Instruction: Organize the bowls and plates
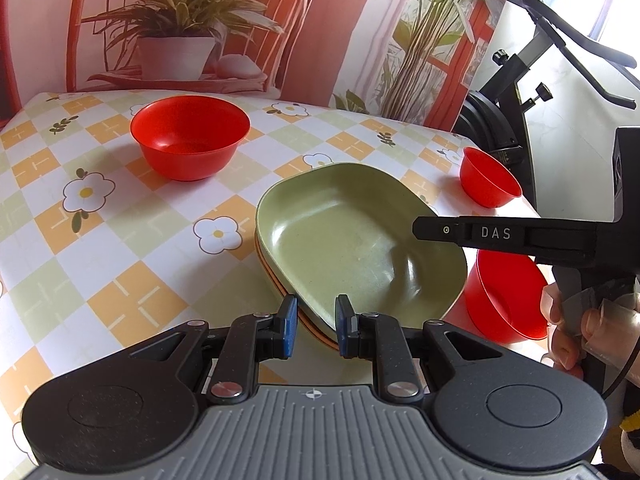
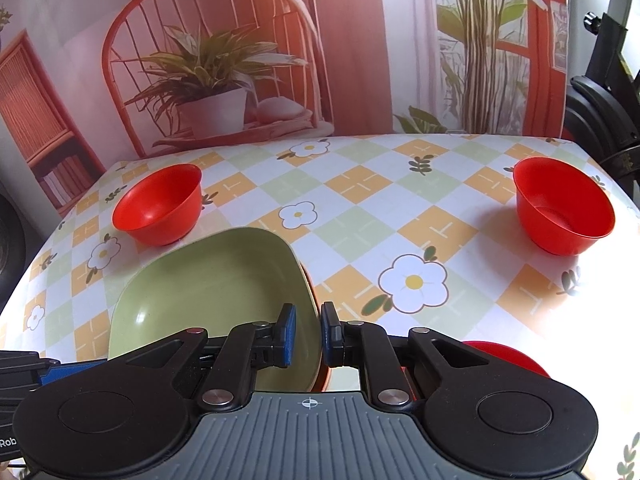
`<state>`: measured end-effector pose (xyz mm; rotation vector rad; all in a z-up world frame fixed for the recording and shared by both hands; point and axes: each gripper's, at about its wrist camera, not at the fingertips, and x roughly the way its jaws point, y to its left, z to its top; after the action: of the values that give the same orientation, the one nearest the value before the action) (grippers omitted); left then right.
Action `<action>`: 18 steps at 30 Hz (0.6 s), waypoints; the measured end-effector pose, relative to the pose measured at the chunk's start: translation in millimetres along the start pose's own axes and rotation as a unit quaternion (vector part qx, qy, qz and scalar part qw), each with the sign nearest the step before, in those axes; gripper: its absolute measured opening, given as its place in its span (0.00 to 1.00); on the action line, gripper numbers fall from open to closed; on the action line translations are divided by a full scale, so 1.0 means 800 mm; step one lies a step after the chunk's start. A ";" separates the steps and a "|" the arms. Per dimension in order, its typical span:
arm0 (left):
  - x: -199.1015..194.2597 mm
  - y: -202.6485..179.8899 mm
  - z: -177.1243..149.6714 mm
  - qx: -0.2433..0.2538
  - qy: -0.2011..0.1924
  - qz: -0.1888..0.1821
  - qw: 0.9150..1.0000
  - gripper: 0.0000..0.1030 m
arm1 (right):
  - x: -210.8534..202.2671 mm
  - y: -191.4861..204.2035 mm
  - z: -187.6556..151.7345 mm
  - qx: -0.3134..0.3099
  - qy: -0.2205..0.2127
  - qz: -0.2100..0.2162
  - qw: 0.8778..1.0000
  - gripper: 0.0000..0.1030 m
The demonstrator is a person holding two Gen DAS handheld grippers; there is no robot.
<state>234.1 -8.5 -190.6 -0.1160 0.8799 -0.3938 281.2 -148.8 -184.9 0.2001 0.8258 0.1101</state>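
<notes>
The right claw [image 2: 308,334] is seen closed on the near rim of the green plate [image 2: 208,292], stacked on orange plates mid-table [image 2: 360,200]. The left claw [image 1: 316,328], part open, straddles its rim. "DAS" is printed on the right claw; red bowls [image 1: 190,136] stand apart.
</notes>
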 end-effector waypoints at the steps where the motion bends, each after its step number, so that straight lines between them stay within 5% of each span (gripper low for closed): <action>1: 0.001 0.000 0.000 0.000 0.001 0.000 1.000 0.21 | 0.000 0.000 0.000 0.000 0.000 0.000 1.000 0.14; 18: 0.001 0.007 -0.002 -0.004 -0.004 -0.004 1.000 0.21 | -0.006 -0.002 -0.007 0.001 0.001 0.002 1.000 0.19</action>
<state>235.2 -3.6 -193.4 -0.1289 0.8740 -0.3972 273.9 -150.7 -186.0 0.2037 0.8273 0.1137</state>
